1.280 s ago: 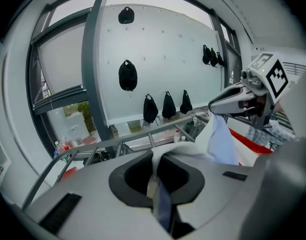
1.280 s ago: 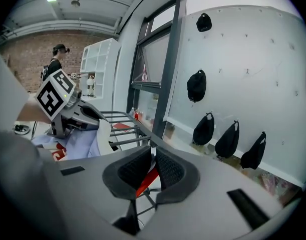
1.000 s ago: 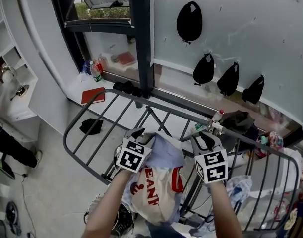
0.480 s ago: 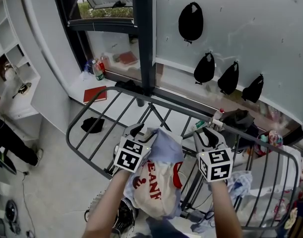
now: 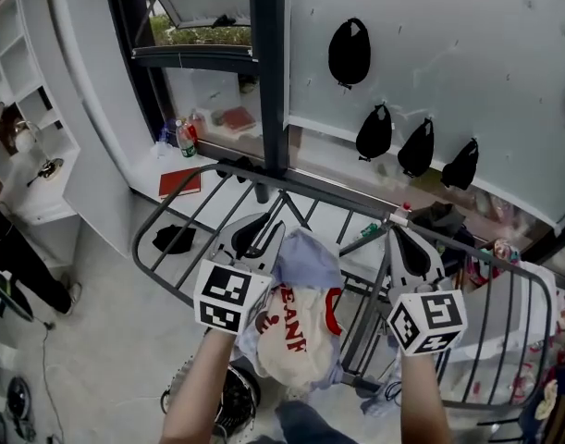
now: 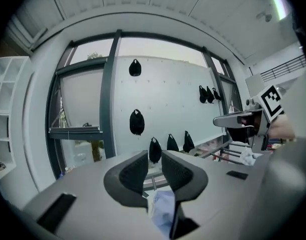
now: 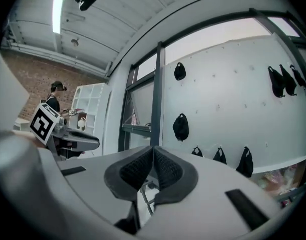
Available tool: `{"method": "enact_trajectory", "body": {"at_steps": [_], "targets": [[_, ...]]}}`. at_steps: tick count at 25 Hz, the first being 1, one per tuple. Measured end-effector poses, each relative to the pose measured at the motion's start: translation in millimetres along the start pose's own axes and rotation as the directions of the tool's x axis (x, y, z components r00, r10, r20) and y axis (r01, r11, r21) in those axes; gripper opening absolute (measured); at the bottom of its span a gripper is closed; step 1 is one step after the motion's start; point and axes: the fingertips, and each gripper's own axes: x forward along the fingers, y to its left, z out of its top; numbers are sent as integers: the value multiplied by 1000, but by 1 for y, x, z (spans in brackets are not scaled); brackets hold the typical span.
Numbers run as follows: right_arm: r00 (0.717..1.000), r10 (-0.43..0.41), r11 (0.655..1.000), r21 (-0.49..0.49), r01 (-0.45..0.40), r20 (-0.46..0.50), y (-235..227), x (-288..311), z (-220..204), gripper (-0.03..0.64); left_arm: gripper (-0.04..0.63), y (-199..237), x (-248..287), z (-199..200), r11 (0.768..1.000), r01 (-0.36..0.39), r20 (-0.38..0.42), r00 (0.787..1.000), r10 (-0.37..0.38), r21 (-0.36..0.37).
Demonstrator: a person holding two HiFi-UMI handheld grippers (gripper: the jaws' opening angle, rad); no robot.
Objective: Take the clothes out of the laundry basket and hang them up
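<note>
A bundle of clothes lies draped over the grey drying rack [image 5: 171, 213]: a light blue garment [image 5: 307, 259] on top and a cream shirt with red lettering [image 5: 287, 336] below it. My left gripper [image 5: 260, 231] hovers just left of the blue garment. Its jaws have just been closing, and a narrow gap remains with nothing between the pads [image 6: 175, 170]. In the left gripper view a bit of blue cloth [image 6: 162, 215] shows below the left gripper [image 6: 154, 166]. My right gripper [image 5: 401, 237] is to the right of the bundle. Its jaws have just closed, empty, and in the right gripper view the right gripper [image 7: 153, 159] has its tips together.
A dark window post [image 5: 268, 81] and a white wall with several black bags [image 5: 349, 52] stand behind the rack. A red book [image 5: 178, 182] and bottles [image 5: 180, 139] lie by the window. A round basket [image 5: 234, 401] sits under my left arm. White shelves [image 5: 23, 128] are at the left.
Both grippers have lifted up and away from the bundle, which stays on the rack. The right jaws went from apart to shut, and the left jaws narrowed.
</note>
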Motion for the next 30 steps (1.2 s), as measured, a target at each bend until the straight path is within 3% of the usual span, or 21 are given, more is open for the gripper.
{"method": "enact_trajectory", "body": {"at_steps": [2, 8, 19, 30], "targets": [[999, 7, 1000, 0, -7, 46, 7, -16, 11, 3, 67, -3, -20, 14, 1000, -8, 59, 998, 7, 9], [990, 67, 998, -17, -65, 126, 50, -71, 26, 3, 28, -11, -89, 25, 999, -37, 166, 985, 42, -34], [975, 129, 992, -32, -126, 183, 130, -155, 17, 2, 20, -40, -200, -4, 994, -71, 192, 978, 86, -86], [983, 60, 998, 9, -62, 175, 165, -224, -21, 2, 20, -76, -277, -31, 988, -91, 181, 977, 112, -121]]}}
